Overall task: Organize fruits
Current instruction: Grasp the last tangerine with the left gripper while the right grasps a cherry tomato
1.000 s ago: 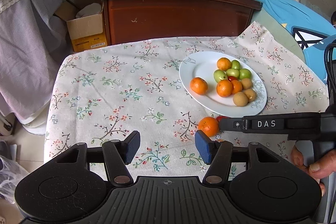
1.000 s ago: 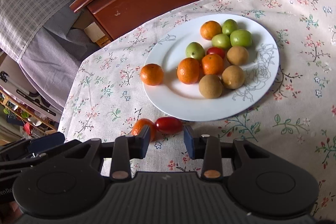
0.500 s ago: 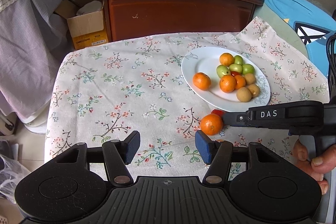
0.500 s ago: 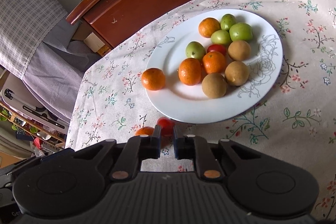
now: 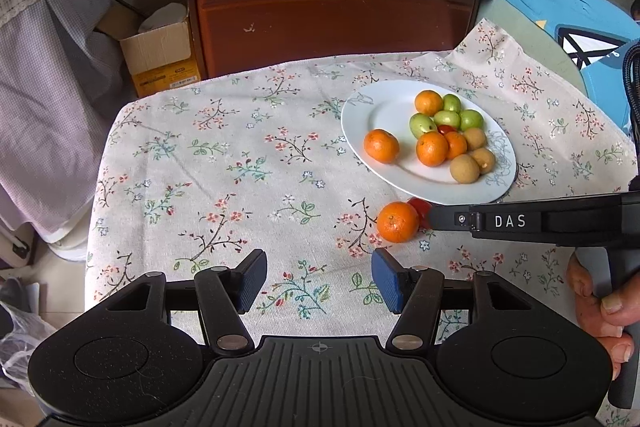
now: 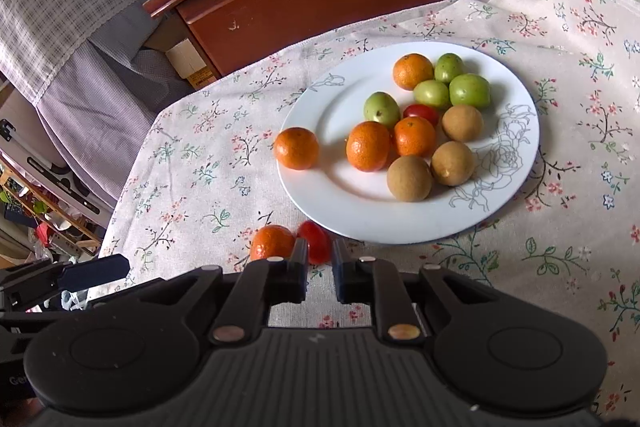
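Right gripper (image 6: 319, 259) fingers clamped on glossy oval tomato (image 6: 316, 245) beside dimpled tangerine (image 6: 272, 242); left gripper (image 5: 319, 277) fingers apart over floral cloth (image 5: 224, 163).

The cloth (image 5: 248, 163) over the worktop is a matt woven fabric with a printed floral pattern, a bit creased near the far corner. The plate (image 6: 360, 215) looks like glossy white glazed ceramic with a thin line-drawn rose. The cherry tomato (image 6: 318, 241) has slick shiny skin, while the loose mandarin (image 5: 397, 221) is dimpled and only softly shiny. The brown fruits (image 6: 410, 178) look dull and slightly rough. Both the left gripper (image 5: 319, 281) and right gripper (image 6: 319, 267) are matt black plastic with small metal pivot pins. The cabinet (image 5: 332, 23) is dark varnished wood, scuffed, and the box (image 5: 160, 55) is plain brown cardboard.
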`<move>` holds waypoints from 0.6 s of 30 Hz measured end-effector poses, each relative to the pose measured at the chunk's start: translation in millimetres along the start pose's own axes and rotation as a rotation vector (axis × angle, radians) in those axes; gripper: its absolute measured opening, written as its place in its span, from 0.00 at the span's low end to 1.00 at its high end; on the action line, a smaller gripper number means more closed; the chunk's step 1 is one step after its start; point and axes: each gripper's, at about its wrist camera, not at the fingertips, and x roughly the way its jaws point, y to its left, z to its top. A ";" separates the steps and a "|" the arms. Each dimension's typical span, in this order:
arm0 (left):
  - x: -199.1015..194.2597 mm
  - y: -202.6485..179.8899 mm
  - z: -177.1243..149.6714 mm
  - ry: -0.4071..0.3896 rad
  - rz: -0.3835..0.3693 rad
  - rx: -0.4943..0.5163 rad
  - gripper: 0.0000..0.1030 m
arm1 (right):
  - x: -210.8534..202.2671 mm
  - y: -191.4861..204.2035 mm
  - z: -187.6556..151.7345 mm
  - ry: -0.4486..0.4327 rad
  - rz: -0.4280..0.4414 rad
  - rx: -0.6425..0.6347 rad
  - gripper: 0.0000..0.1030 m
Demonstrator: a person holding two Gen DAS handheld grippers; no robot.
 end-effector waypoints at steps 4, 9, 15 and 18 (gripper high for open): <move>-1.0 7.6 0.9 0.001 -0.004 -0.042 0.56 | 0.9 2.8 -1.6 0.014 -0.010 -0.061 0.15; -0.8 8.9 1.1 0.004 -0.003 -0.053 0.56 | 6.1 12.1 -4.1 0.016 -0.028 -0.157 0.16; -0.3 6.3 0.4 0.007 -0.003 -0.038 0.56 | 10.5 14.4 -4.2 0.005 -0.030 -0.170 0.20; 0.0 6.9 0.4 0.007 -0.002 -0.041 0.56 | 11.7 17.4 -4.6 -0.004 -0.041 -0.184 0.22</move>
